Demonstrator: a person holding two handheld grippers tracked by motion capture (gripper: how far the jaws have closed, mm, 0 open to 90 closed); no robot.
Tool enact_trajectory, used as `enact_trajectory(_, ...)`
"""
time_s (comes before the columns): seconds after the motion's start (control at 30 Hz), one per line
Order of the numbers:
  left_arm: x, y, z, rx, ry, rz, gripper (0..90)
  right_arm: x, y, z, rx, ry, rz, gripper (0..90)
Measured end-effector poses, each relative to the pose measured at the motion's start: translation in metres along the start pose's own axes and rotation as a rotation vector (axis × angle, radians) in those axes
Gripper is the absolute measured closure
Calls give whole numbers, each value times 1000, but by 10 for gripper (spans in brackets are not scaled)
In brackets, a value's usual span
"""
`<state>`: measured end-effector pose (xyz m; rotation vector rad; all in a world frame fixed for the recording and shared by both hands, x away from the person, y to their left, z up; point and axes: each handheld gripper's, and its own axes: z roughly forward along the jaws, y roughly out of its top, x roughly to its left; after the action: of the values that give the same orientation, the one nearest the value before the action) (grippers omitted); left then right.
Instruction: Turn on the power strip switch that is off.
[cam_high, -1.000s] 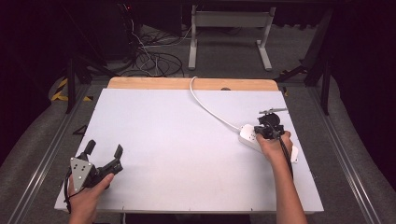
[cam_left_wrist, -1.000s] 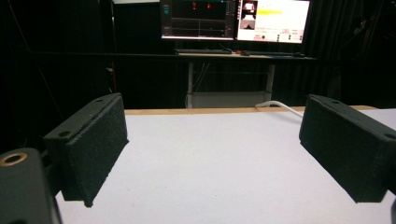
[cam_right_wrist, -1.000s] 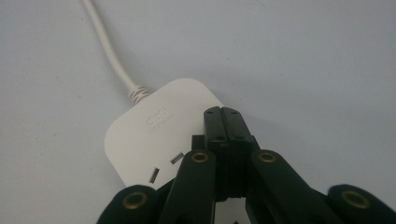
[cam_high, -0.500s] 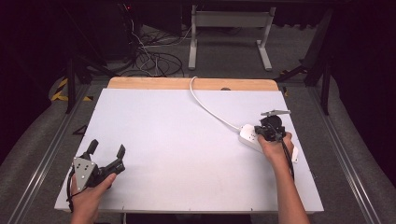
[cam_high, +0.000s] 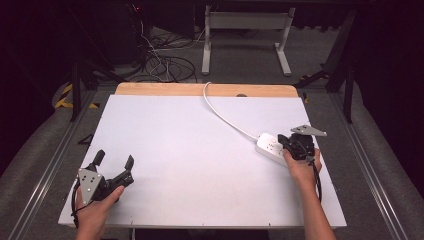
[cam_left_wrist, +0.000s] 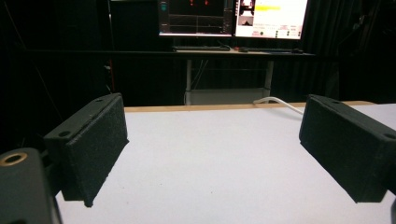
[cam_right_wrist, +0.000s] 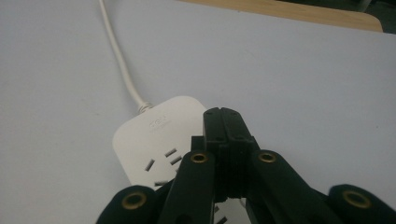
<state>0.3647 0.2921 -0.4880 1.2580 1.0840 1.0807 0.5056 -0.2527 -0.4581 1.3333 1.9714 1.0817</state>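
Hands are working at the near edge of the table (cam_high: 190, 150), the left gripper (cam_high: 114, 165) resting with jaws spread wide and empty, the right gripper (cam_high: 295, 145) hovering clenched tight over the power strip (cam_high: 267, 145) lying toward the right side, its cord (cam_high: 225, 117) trailing away to the far edge.

Black jaws, brass-ringed screw holes

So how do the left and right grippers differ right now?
The left gripper has its jaws spread wide with nothing between them; the right gripper has its jaws pressed shut together. The left gripper sits over bare table near the front left corner, while the right gripper is over the white power strip at the right side. Both are black and each is held in one hand.
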Motion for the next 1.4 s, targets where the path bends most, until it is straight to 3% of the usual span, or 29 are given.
enact_trajectory(0.13, -1, 0, 1, 1, -3, 4, 85, -1, 0, -10, -36, 22, 11, 876)
enact_trajectory(0.33, 0, 0, 2, -2, -5, -6, 85, 5, -2, -22, -64, 28, -14, 858)
enact_trajectory(0.43, 0, 1, 2, -6, -5, -6, 85, 9, -4, -35, -114, 23, -33, 829)
enact_trajectory(0.5, 0, 1, 3, -4, -4, -9, 86, 10, -4, -38, -119, 24, -33, 821)
enact_trajectory(0.6, 0, 0, 3, -2, -7, -7, 86, 11, -9, -48, -155, 7, -33, 730)
enact_trajectory(0.87, -3, 0, 5, 2, -17, 1, 86, 14, -16, -54, -193, -25, -49, 616)
enact_trajectory(1.03, -2, 0, 5, 0, -16, -6, 86, 18, -17, -58, -253, -62, -64, 510)
enact_trajectory(1.23, -2, 0, 5, 3, -18, -1, 86, 22, -17, -61, -277, -60, -74, 481)
enact_trajectory(1.4, -4, -1, 6, 10, -24, 6, 86, 24, -20, -65, -315, -71, -68, 396)
